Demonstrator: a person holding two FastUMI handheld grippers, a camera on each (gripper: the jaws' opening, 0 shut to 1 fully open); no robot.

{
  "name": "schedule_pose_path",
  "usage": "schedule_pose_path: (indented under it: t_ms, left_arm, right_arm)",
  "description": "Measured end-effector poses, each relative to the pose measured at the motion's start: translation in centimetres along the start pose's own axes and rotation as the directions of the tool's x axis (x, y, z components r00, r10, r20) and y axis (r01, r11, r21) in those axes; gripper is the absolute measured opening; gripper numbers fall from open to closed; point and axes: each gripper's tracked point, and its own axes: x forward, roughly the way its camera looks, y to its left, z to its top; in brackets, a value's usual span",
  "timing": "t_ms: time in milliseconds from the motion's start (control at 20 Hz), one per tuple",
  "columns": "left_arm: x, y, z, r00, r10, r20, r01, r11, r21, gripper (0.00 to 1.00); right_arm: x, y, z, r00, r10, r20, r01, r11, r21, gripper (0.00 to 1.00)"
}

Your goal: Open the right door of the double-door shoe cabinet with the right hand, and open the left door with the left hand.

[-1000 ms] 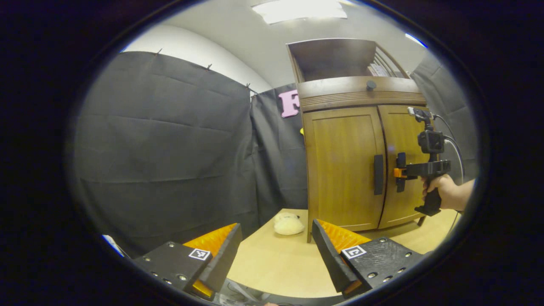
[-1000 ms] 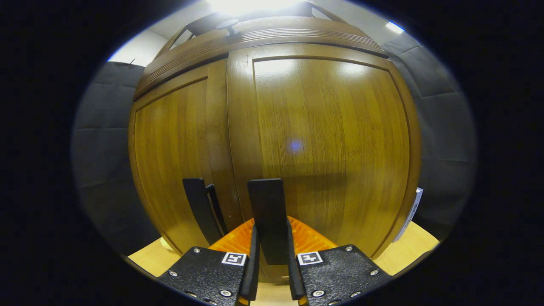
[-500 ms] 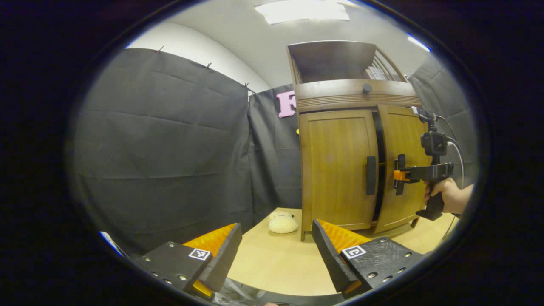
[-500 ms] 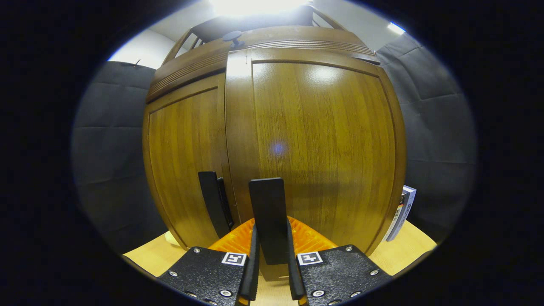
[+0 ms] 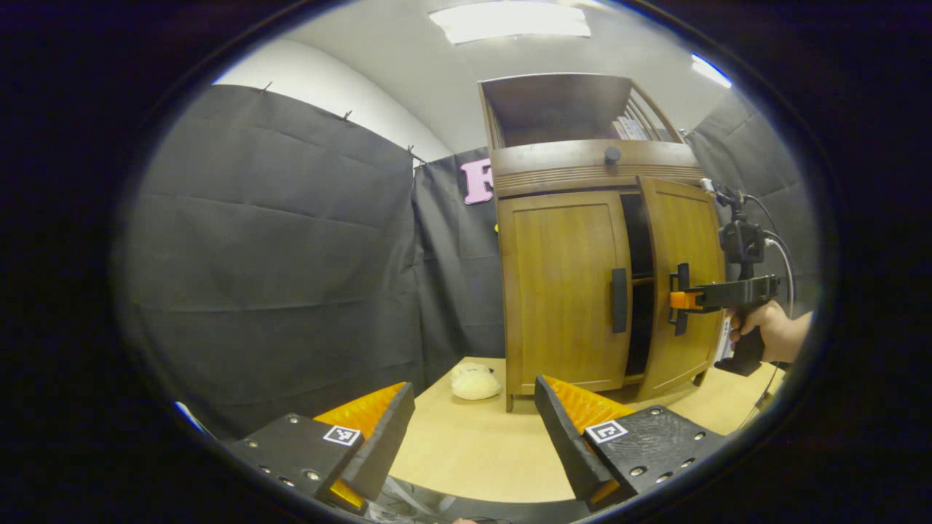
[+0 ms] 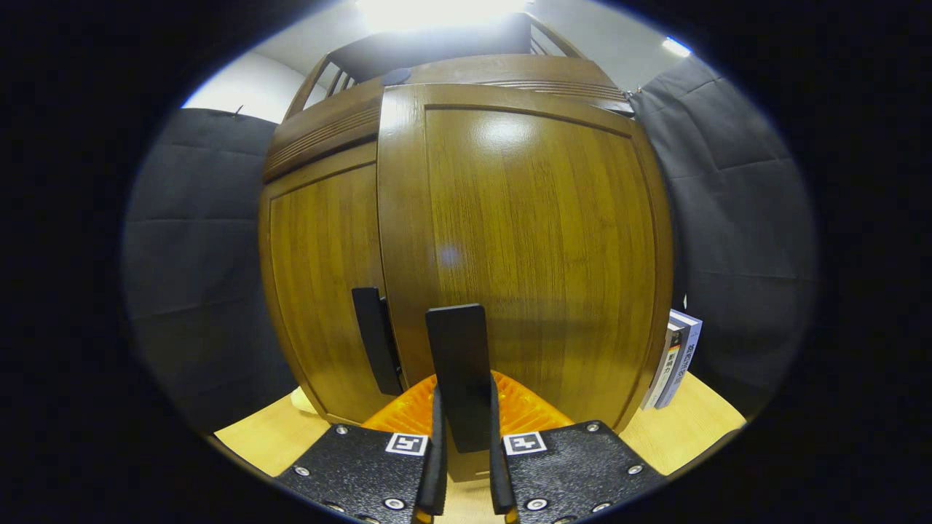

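Observation:
A brown wooden shoe cabinet stands on the light table. Its right door is swung partly out, with a dark gap beside the left door, which is closed. My right gripper is shut on the right door's black handle; the left gripper view shows that gripper held by a hand at the same handle. The left door's handle is free. My left gripper hangs open, well short of the cabinet, with nothing between its fingers.
A cream plush toy lies on the table by the cabinet's left foot. Books stand behind the cabinet's right side. A round black knob sits on the band above the doors. Black cloth walls surround the booth.
The right door has swung outward from closed, pulled by my right gripper on its handle, and a dark gap has opened between the doors. My left gripper stays open and has shifted slightly.

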Motion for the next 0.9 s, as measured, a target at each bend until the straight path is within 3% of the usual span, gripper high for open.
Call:
schedule_pose_path:
  t_ms: [250,300,350,900]
  left_arm:
    - [-0.2,-0.4,0.3,0.999,-0.035,0.019,0.034,0.999,0.007,1.00]
    - [-0.2,-0.4,0.4,0.999,-0.043,0.024,0.043,0.999,0.007,0.95]
    - [-0.4,-0.5,0.5,0.998,-0.051,0.027,0.051,0.999,0.007,1.00]
    - [-1.1,-1.4,1.3,0.990,-0.136,0.033,0.136,0.991,0.000,1.00]
  right_arm:
    - [-0.4,0.0,0.8,1.000,0.004,0.003,-0.004,1.000,-0.001,0.24]
    - [-0.4,-0.1,0.8,1.000,0.003,0.004,-0.003,1.000,-0.002,0.24]
    - [-0.4,-0.1,0.8,1.000,0.002,0.006,-0.002,1.000,-0.001,0.24]
    - [-1.2,-0.7,0.9,1.000,-0.025,0.014,0.025,1.000,0.013,0.24]
